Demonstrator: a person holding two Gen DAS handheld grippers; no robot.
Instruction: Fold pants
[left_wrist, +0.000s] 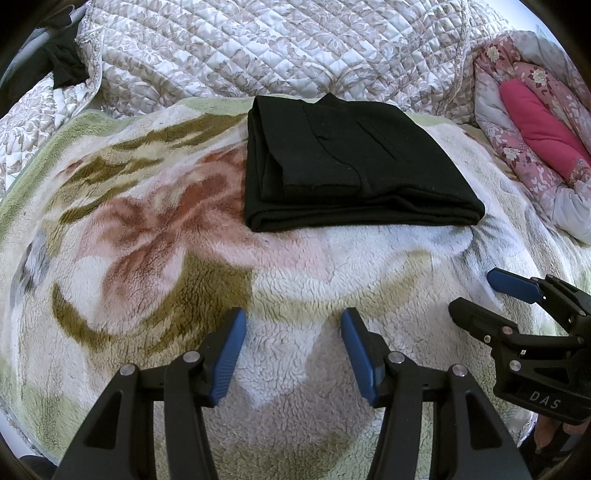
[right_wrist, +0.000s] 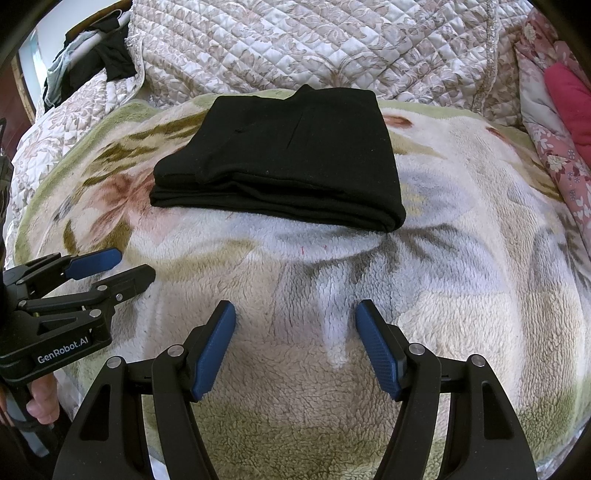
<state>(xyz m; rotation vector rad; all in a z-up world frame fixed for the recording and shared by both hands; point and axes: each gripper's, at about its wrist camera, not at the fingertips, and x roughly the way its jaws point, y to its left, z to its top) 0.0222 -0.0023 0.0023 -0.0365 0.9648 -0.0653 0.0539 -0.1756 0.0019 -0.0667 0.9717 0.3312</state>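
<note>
The black pants (left_wrist: 354, 162) lie folded at the far side; both the left gripper (left_wrist: 293, 354) and the right gripper (right_wrist: 295, 347) are held agape, empty — the stack is best left undisturbed.

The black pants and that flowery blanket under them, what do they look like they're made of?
The black pants look like a soft matte knit, perhaps cotton or fleece: no sheen, with thick, rounded folded edges. The flowery blanket looks like plush synthetic fleece: a curly, clumped pile that blurs its print. Both are guesses from looks alone.
</note>
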